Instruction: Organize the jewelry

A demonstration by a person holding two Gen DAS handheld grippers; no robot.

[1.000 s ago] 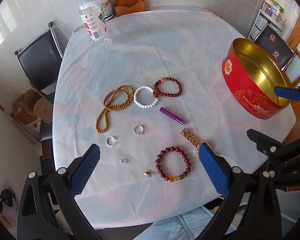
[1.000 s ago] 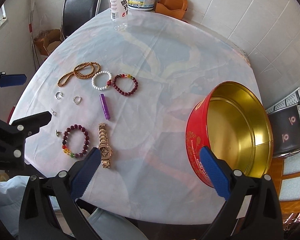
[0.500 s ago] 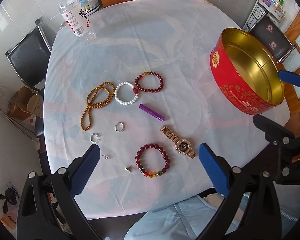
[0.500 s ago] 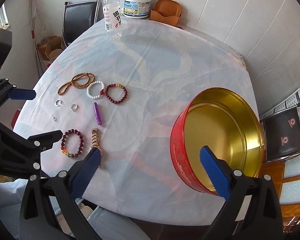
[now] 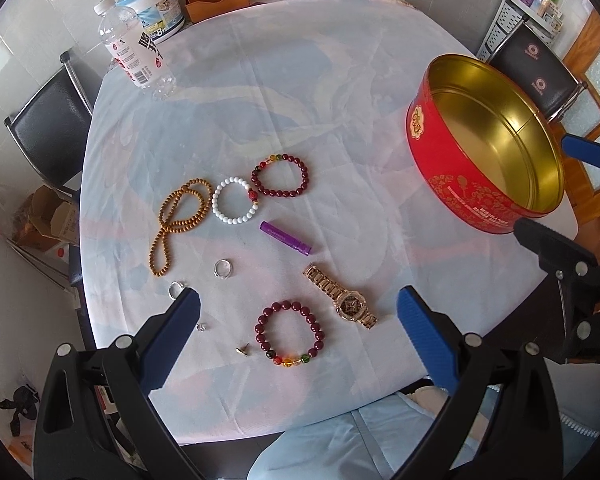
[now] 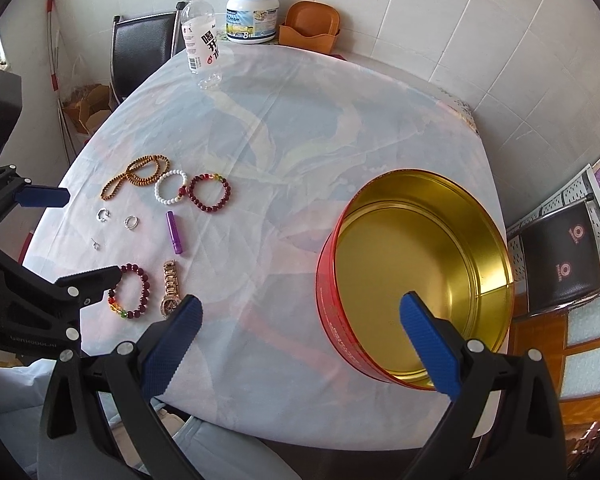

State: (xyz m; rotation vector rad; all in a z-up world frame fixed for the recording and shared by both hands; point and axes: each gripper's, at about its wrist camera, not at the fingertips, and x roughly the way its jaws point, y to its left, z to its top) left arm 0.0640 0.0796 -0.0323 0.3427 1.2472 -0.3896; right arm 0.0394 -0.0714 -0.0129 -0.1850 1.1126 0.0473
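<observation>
Jewelry pieces are lying loose left of the round red-and-gold tin (image 5: 472,196), so I am hovering both tongs, left gripper (image 5: 296,334) and right gripper (image 6: 300,336), wide open and empty.

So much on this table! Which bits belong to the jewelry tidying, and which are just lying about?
Part of the job: red tin, gold watch, dark red bracelets, white bracelet, wooden beads, rings.

Just lying about: water bottle, tub, orange holder.

Unsure: purple tube.

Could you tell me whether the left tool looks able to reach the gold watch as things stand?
Probably yes: the left tool is open above the table, and the gold watch lies flat and uncovered, apart from the near red bracelet beside it.
</observation>
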